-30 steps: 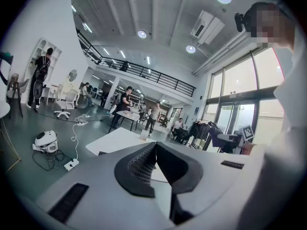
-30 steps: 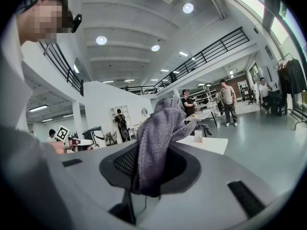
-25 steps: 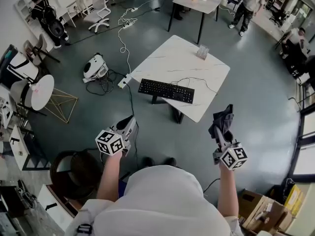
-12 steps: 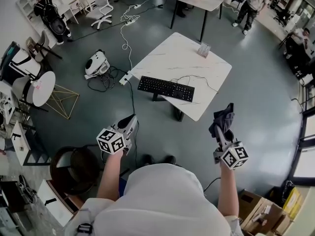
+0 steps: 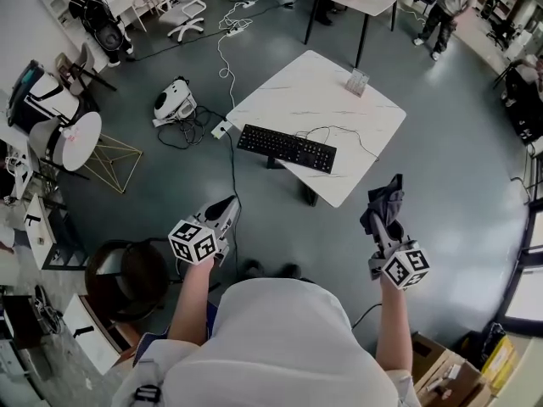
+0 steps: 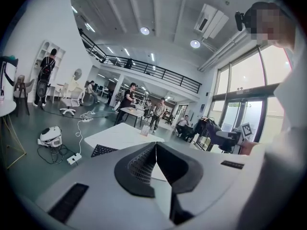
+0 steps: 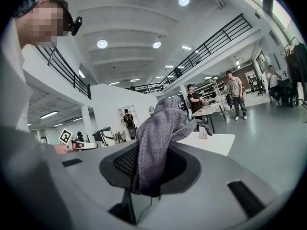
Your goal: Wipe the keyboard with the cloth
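Observation:
A black keyboard (image 5: 286,148) lies near the front edge of a white square table (image 5: 327,100), well ahead of both grippers. My right gripper (image 5: 381,220) is held in the air at the right, short of the table, shut on a dark grey cloth (image 5: 383,203) that sticks up past its jaws. In the right gripper view the cloth (image 7: 158,133) fills the space between the jaws. My left gripper (image 5: 225,213) is in the air at the left, shut with nothing in it; its jaws meet in the left gripper view, where the keyboard (image 6: 103,150) shows beyond them.
A small clear holder (image 5: 357,81) stands at the table's far side, and a thin cable (image 5: 339,132) runs across the top. On the floor to the left lie a white device (image 5: 174,102), a power strip (image 5: 221,129) and cables. Chairs, other tables and several people are farther off.
The table and keyboard sit slightly farther right and the left-side furniture has shifted as the head view moved. Both grippers hold much the same pose, the cloth still gripped.

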A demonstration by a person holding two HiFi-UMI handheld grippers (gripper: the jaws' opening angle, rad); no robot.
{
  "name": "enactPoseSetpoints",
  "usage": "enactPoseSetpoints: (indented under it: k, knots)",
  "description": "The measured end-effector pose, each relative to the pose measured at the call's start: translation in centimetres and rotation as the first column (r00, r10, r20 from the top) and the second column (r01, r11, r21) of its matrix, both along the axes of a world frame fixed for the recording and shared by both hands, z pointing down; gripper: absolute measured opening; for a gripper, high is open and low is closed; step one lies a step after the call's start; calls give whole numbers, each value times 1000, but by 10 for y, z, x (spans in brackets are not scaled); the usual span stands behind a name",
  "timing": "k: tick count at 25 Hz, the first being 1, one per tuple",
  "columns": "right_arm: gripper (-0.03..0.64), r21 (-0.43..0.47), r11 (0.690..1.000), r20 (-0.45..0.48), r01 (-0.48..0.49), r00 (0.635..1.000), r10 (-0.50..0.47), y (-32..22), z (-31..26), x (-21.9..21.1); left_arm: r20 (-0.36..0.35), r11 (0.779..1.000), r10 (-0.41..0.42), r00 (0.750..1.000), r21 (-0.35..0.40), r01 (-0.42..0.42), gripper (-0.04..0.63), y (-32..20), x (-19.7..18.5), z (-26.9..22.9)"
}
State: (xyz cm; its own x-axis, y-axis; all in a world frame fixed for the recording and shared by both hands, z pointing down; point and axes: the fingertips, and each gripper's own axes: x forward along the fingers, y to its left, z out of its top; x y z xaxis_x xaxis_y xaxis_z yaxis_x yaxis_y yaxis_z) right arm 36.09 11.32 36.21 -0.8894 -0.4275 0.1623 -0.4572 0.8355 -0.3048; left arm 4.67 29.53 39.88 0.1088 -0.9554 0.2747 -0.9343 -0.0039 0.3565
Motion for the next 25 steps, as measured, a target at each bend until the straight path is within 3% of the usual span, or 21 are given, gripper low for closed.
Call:
enactPoseSetpoints:
  k: [12, 20, 25]
  knots:
    - [110, -54, 995, 5, 80, 997, -80, -12, 22, -8, -28, 999, -33, 999, -34, 32, 14, -6, 21, 18]
    - [110, -80, 993, -12, 86, 996, -87, -23, 32, -26, -50, 998, -25, 998, -50, 23, 14, -21, 4, 30]
    - [110, -96, 994, -16, 58, 998, -60, -34, 38, -47, -87, 998, 22, 996, -60, -27, 14, -39, -15, 42]
